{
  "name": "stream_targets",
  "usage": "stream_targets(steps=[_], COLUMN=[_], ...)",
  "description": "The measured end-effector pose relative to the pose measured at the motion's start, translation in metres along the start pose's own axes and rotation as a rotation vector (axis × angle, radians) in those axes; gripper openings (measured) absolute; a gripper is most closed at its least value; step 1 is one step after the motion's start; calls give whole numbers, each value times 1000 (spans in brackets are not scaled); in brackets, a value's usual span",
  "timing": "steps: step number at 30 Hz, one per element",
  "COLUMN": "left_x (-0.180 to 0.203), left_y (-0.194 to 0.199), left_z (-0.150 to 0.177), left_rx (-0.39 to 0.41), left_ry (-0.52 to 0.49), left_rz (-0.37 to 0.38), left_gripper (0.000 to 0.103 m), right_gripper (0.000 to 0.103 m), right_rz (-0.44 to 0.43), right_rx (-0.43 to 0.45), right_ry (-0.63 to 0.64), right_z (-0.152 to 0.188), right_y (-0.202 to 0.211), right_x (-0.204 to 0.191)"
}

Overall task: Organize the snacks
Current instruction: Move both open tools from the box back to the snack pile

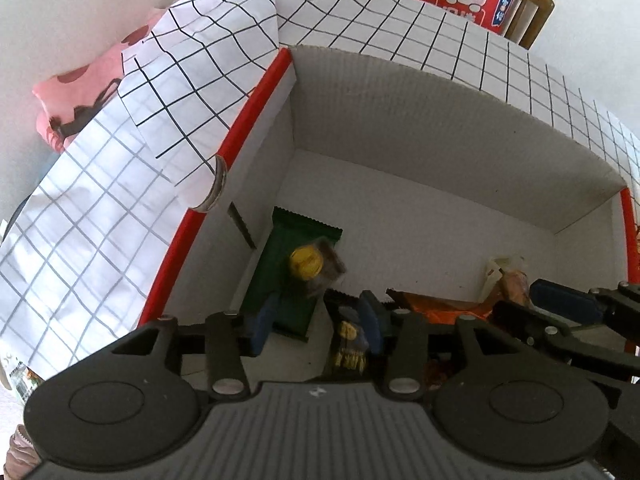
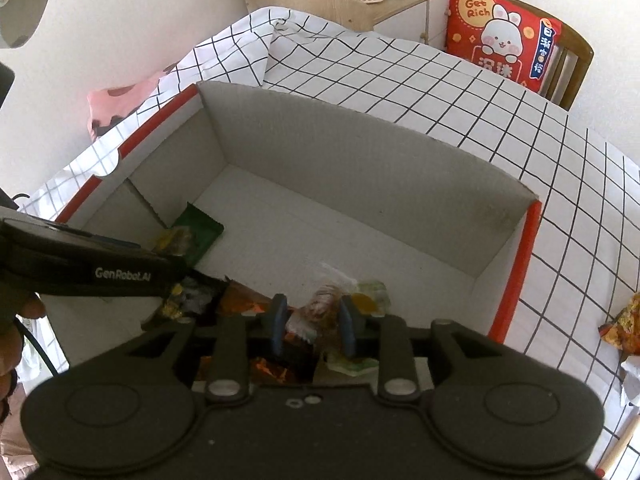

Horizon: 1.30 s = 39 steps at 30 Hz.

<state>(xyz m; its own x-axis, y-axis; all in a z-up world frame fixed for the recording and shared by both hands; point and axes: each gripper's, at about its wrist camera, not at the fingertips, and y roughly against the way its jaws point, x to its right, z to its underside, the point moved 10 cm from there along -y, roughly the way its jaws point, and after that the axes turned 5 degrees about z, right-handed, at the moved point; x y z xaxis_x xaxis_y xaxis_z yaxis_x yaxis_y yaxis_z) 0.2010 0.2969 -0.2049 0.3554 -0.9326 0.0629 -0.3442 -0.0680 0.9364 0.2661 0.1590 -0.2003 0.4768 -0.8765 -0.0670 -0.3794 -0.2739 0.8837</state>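
1. The step in hand looks like setting snacks down inside the box [image 2: 360,168]; the right gripper [image 2: 313,324] hangs low over the near end of the box floor with its pads narrowed around a clear-wrapped brown snack [image 2: 326,300], which sits between the fingers; whether they truly pinch it I cannot tell for sure, though it looks held
2. To do it well, I judge the right claw should lower until the wrapper meets the floor, then part its fingers fully before lifting, so the crinkly film does not cling
3. The left gripper [image 1: 316,320] stands wide with nothing between its pads; just ahead of it lies a green packet [image 1: 288,276] with a yellow-capped sweet [image 1: 306,261] on top, and by its right pad a dark packet [image 1: 348,340]
4. An orange wrapper [image 2: 240,300] lies left of the right claw; all these crowd the near end, the far floor ahead being bare
5. One more snack [image 2: 620,326] waits on the checked cloth [image 2: 460,88], well to the right of the right claw, outside the box
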Motion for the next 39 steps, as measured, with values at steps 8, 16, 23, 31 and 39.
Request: stream_targets(steps=[8, 16, 23, 31, 39], left_x=[3, 14, 31, 60, 105], left_y=[28, 61, 88, 116, 130], left_z=[4, 10, 19, 32, 52], left_rx=[71, 157, 222, 286, 323], left_ry=[-5, -20, -49, -79, -135], left_rz=[35, 52, 83, 122, 173], left_gripper=[55, 55, 57, 58, 66], right_gripper=[45, 57, 66, 75, 84], right_rz=[-42, -80, -106, -111, -91], right_rx=[32, 94, 151, 201, 242], right_ry=[-16, -26, -50, -82, -138], right_z=[3, 7, 13, 29, 54], right_y=[22, 58, 91, 128, 160], right_x=[-2, 0, 7, 27, 63])
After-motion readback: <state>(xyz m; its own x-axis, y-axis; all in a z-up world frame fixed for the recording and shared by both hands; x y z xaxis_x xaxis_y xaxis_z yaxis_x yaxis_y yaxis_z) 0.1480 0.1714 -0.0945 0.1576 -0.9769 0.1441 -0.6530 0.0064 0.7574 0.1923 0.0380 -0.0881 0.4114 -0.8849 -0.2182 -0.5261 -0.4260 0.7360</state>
